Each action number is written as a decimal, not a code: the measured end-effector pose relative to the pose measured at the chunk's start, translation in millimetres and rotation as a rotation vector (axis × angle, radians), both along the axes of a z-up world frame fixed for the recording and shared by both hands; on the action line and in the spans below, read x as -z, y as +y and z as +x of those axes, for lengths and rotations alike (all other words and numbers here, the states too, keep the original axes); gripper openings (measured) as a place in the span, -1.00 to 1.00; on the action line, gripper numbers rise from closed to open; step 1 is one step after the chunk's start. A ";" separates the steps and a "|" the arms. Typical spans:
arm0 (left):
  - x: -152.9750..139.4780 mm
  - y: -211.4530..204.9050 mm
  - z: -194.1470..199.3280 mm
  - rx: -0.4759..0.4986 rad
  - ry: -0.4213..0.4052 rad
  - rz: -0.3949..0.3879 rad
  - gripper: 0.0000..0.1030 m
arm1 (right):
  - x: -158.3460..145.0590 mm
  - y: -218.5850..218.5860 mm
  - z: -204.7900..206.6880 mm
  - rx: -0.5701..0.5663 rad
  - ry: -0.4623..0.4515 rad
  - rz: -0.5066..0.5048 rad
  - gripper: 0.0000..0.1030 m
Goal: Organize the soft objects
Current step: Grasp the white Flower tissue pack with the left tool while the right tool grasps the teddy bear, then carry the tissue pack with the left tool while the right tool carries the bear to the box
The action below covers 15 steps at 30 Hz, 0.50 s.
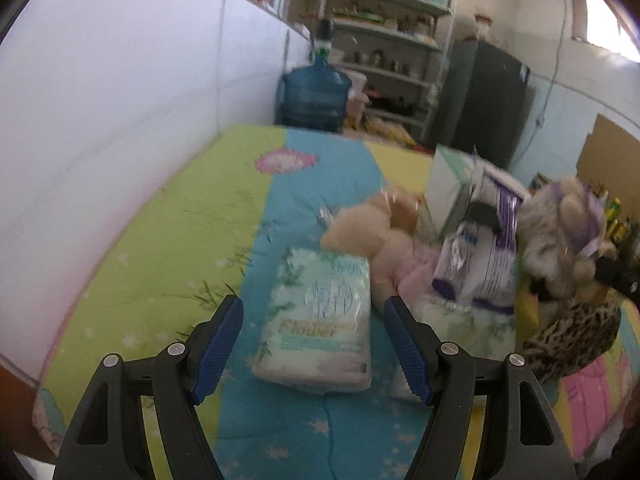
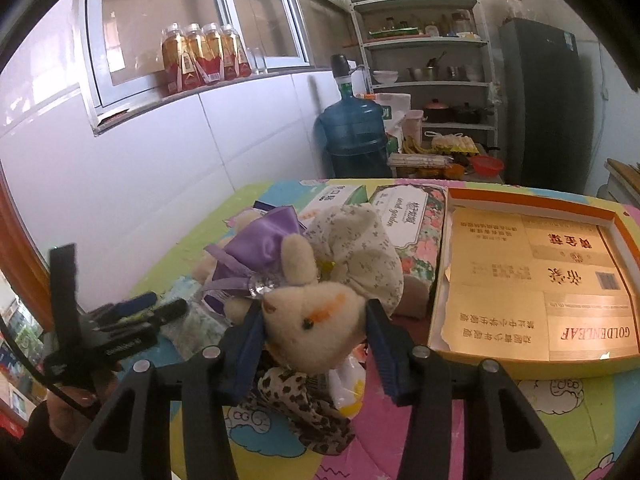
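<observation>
Jaws of right gripper pinch the head of a cream plush bunny w/ purple satin bow; left gripper gapes wide, nothing between pads, over a white-green soft tissue pack on the bright patchwork bedspread. Beyond bunny: floral tissue pack, and just right of it an orange-rimmed cardboard box lid.

Left gripper over the tissue pack
Jaws wide apart, pack on the bed's blue stripe, plush toy touching behind.

Upside-down "GOLDENLEAF" on carton; "wood garden" on tissue pack.
</observation>
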<state>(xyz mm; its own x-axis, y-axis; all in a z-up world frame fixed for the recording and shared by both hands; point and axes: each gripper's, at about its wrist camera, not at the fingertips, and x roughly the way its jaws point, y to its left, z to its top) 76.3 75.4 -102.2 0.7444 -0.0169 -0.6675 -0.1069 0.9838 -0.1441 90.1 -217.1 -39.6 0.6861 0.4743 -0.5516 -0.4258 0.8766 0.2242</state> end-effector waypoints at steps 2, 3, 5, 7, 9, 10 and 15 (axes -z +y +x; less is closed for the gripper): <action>1.4 1.4 3.4 0.027 0.008 -0.024 0.44 | -0.8 1.3 -1.0 -0.001 -0.002 -0.001 -0.03; 2.3 1.3 6.0 0.033 0.019 -0.017 0.44 | -1.3 1.8 -1.6 -0.001 -0.004 0.000 -0.03; 7.0 1.4 13.0 0.035 0.061 -0.018 0.43 | -2.8 2.6 -1.9 -0.002 -0.008 0.003 -0.03; 8.5 3.0 16.2 0.022 0.073 -0.022 0.22 | -4.5 2.7 -3.7 -0.001 -0.016 0.006 -0.03; 9.0 4.5 18.2 0.017 0.074 -0.021 0.07 | -5.8 2.9 -5.1 -0.002 -0.022 0.006 -0.03; 9.0 6.2 18.0 0.014 0.066 -0.030 0.02 | -6.9 2.7 -6.1 -0.002 -0.025 0.006 -0.03; 9.0 8.1 12.8 0.000 0.046 -0.051 -0.03 | -11.6 2.7 -10.8 -0.005 -0.040 0.010 -0.03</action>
